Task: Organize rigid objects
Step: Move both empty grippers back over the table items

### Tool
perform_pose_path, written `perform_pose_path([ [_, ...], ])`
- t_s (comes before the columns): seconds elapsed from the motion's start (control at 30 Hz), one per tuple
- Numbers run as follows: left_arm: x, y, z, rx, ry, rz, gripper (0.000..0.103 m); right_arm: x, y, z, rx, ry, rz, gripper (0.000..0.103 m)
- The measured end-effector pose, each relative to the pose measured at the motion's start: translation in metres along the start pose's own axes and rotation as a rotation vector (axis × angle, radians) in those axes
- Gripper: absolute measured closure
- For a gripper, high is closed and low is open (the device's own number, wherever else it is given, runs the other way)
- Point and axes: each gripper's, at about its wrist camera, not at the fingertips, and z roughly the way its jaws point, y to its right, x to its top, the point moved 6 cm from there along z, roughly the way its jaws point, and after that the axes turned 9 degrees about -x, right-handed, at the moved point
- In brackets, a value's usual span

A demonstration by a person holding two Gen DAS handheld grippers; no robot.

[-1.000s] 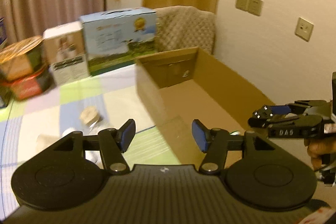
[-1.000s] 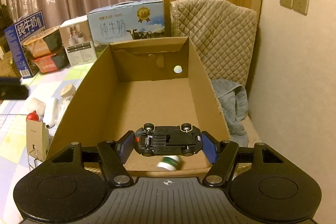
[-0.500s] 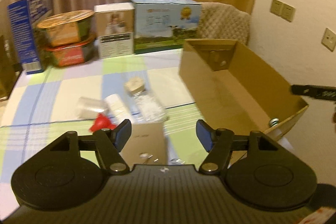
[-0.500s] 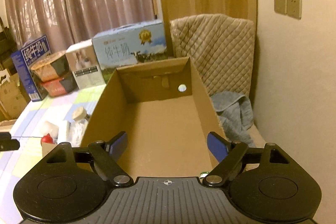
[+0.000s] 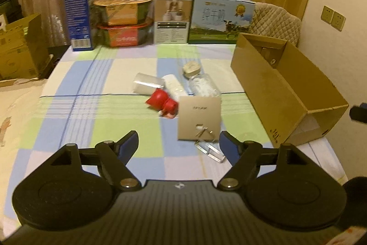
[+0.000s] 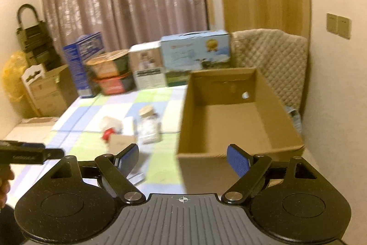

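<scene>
Left wrist view: the left gripper (image 5: pixel 180 145) hung over the checked bedspread (image 5: pixel 96 107) with its blue-padded jaws spread, having just been opening, and nothing lay between them. Just ahead of the pads lay a flat beige square card box (image 5: pixel 199 117) with small metal clips (image 5: pixel 204 132) on its near edge, and a clear plastic strip (image 5: pixel 209 149) beside the right-hand pad. Beyond it lay a red toy figure (image 5: pixel 162 103), a white cylinder (image 5: pixel 174 86), a clear plastic cup on its side (image 5: pixel 146 84) and a clear cork-stoppered jar (image 5: pixel 199 82). To the right stood the open brown cardboard box (image 5: pixel 284 93). Along the far edge stood a blue carton (image 5: pixel 83 12), two stacked oval tubs (image 5: pixel 123 20), a white box (image 5: pixel 172 17) and a blue-and-green milk case (image 5: pixel 220 17).

In the right wrist view, which was blurred, the right gripper (image 6: pixel 182 160) had its jaws spread too, just opened further, with nothing in them. It sat over the near wall of the cardboard box (image 6: pixel 238 125), whose visible floor was bare; the near end was hidden. The tip of the left gripper (image 6: pixel 29 153) showed at the left edge, with a hand (image 6: pixel 4 183) beneath it.
</scene>
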Motion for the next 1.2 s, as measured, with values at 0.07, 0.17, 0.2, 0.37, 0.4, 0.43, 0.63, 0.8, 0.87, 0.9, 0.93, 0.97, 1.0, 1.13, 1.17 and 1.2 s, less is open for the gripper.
perform_pose_path([
  [0.07,-0.005,-0.003,-0.008,0.005,0.001,-0.007,0.028,-0.008,-0.012,-0.003,0.019,-0.017,0.002,0.022],
  [0.17,-0.012,-0.005,-0.019,0.014,0.005,-0.009,0.023,-0.019,-0.026,-0.008,0.035,-0.031,-0.011,0.022],
  [0.2,-0.013,-0.006,-0.021,0.019,0.005,-0.007,0.021,-0.022,-0.029,-0.009,0.039,-0.035,-0.016,0.022],
  [0.37,-0.019,-0.007,-0.033,0.018,0.011,-0.010,0.011,-0.034,-0.049,-0.011,0.057,-0.053,-0.053,0.021],
  [0.4,-0.020,-0.007,-0.034,0.018,0.008,-0.002,0.009,-0.036,-0.055,-0.011,0.064,-0.055,-0.075,0.021],
  [0.43,-0.020,-0.008,-0.035,0.019,0.005,0.011,0.009,-0.037,-0.059,-0.011,0.070,-0.052,-0.094,0.021],
  [0.63,-0.013,-0.013,-0.038,0.018,0.017,0.043,0.002,-0.044,-0.082,0.000,0.130,-0.056,-0.178,0.021],
  [0.8,-0.008,-0.019,-0.027,0.010,0.008,0.077,0.001,-0.053,-0.097,0.017,0.176,-0.073,-0.242,0.021],
  [0.87,-0.007,-0.022,-0.019,0.005,0.001,0.089,0.001,-0.057,-0.102,0.027,0.184,-0.086,-0.262,0.021],
  [0.9,-0.007,-0.023,-0.015,0.003,-0.002,0.094,0.001,-0.058,-0.104,0.033,0.187,-0.091,-0.271,0.021],
  [0.93,-0.007,-0.025,-0.009,0.002,-0.008,0.099,0.001,-0.059,-0.106,0.038,0.189,-0.097,-0.279,0.021],
  [0.97,-0.007,-0.027,-0.005,0.002,-0.014,0.102,0.001,-0.060,-0.108,0.045,0.189,-0.102,-0.287,0.021],
  [1.0,-0.007,-0.029,0.002,0.002,-0.021,0.107,0.001,-0.061,-0.109,0.054,0.189,-0.106,-0.297,0.021],
  [1.13,-0.007,-0.037,0.030,-0.002,-0.047,0.130,0.001,-0.062,-0.114,0.086,0.198,-0.117,-0.333,0.021],
  [1.17,-0.007,-0.040,0.037,-0.003,-0.051,0.131,0.001,-0.063,-0.115,0.092,0.199,-0.120,-0.342,0.021],
  [1.2,-0.007,-0.044,0.045,-0.002,-0.051,0.126,0.001,-0.064,-0.116,0.102,0.201,-0.123,-0.354,0.021],
])
